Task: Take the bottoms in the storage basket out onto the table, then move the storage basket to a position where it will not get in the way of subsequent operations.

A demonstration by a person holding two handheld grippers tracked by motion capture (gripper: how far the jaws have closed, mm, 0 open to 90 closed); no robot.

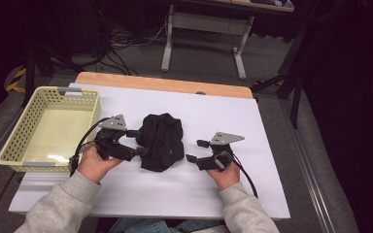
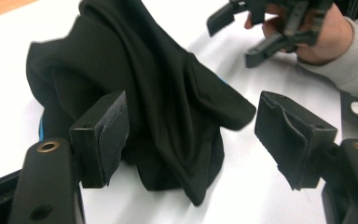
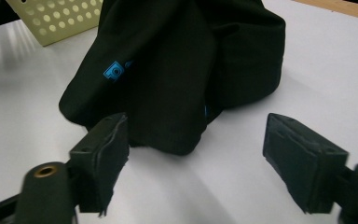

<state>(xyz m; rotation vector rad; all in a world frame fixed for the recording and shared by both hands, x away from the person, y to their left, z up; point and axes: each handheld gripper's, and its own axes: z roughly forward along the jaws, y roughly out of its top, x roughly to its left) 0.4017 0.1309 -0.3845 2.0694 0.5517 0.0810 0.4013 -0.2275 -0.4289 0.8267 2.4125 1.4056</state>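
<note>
Presently, my findings from the remote station:

Garment: a crumpled black garment lies bunched near the middle of the white table top; I take it as landmark.

Left gripper: left gripper sits at the garment's left edge. From the high view its jaw tips appear to meet the cloth; its own view shows the jaws apart with a fold of the garment between them, the pads not pressing on it.

Right gripper: right gripper lies just right of the garment, apart from it, jaws spread and holding nothing. Its own view confirms bare table between the pads, the garment just ahead.

Basket: a pale yellow perforated basket stands left of the garment, beyond my left hand; a corner of it shows behind the cloth in the right gripper view.

View differences: a blue printed mark on the cloth shows plainly in the right gripper view, as a blue speck from above. The left gripper view shows my right hand beyond the garment.
</note>
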